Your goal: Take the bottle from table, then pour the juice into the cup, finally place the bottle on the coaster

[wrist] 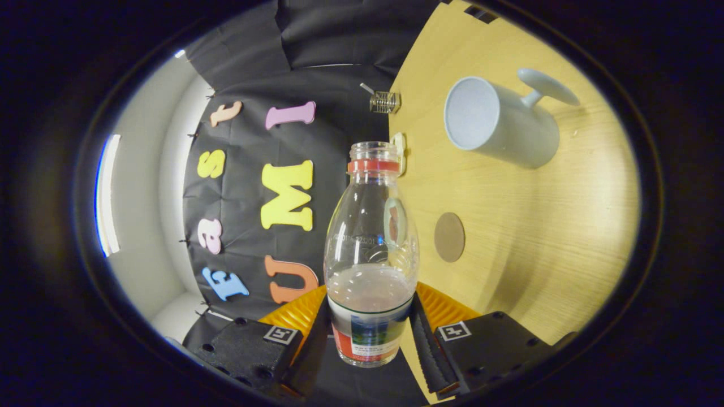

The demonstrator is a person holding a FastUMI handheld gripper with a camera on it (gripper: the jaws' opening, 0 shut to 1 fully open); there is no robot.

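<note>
I am gripping the clear plastic bottle (370, 249) with the red neck ring and printed label in my hand-held gripper (370, 333), both fingers pressing on its lower body. It is uncapped and lifted off the light wooden table (509, 226), rolled so the table appears on edge. Pale juice is sitting low in it. The pale blue-grey mug with a mushroom-shaped handle (498, 121) is standing beyond the bottle's mouth, well apart; the small round brown coaster (449, 237) is lying nearer. I judge the carry towards pouring is in hand; next I need the mouth over the mug's rim, tipping slowly.
</note>
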